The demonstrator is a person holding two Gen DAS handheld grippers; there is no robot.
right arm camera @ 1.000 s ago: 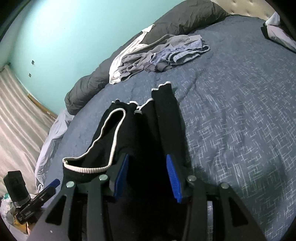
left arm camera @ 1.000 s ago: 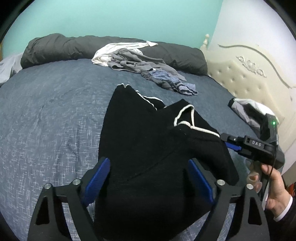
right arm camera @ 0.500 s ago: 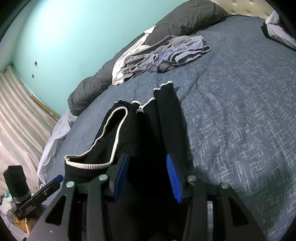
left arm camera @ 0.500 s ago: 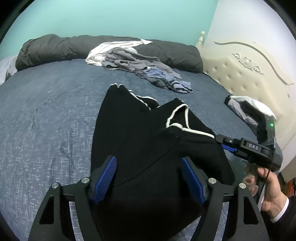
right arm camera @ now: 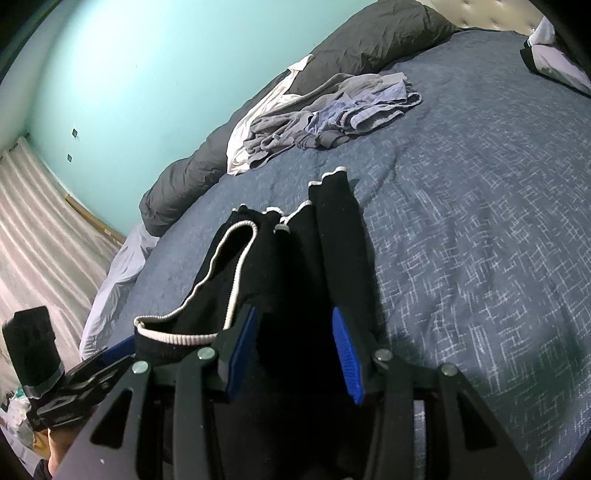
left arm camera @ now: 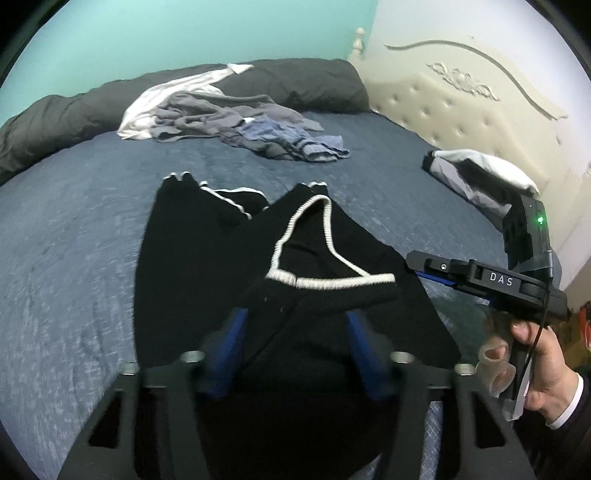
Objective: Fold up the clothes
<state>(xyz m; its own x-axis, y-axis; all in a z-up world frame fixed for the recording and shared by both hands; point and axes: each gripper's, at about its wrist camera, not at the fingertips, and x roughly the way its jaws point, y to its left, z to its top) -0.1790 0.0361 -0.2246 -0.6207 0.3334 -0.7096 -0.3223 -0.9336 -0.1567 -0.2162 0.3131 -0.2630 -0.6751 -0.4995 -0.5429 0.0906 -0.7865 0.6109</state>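
Nearest the left wrist camera, the left gripper (left arm camera: 295, 343) is seen with its blue pads on either side of a raised fold of the black garment (left arm camera: 207, 266); its jaws are closing, the cloth lies between them, and whether the pads already press on it cannot be told from the blurred frame. In the right wrist view, the right gripper (right arm camera: 291, 350) stands at a middling width with black cloth bunched between its blue pads, and the fabric appears to be held there, lifted slightly off the bed. The garment, trimmed in white ribbing (left arm camera: 325, 282), is spread on the dark blue bedspread (left arm camera: 74, 236), lying lengthwise away from both grippers, with a white-edged opening turned upward on the part toward the right gripper. Just beside it in the left wrist view, the right hand (left arm camera: 539, 365) is seen wrapped around the handle of its tool. Farther off, a heap of grey, white and blue clothes (left arm camera: 236, 125) lies on the bedspread, well apart from the black garment. Folded light and dark items (left arm camera: 480, 173) rest near the cream tufted headboard (left arm camera: 461, 99). Behind the heap, a dark grey rolled duvet (left arm camera: 66, 114) is laid along the turquoise wall (left arm camera: 184, 33).
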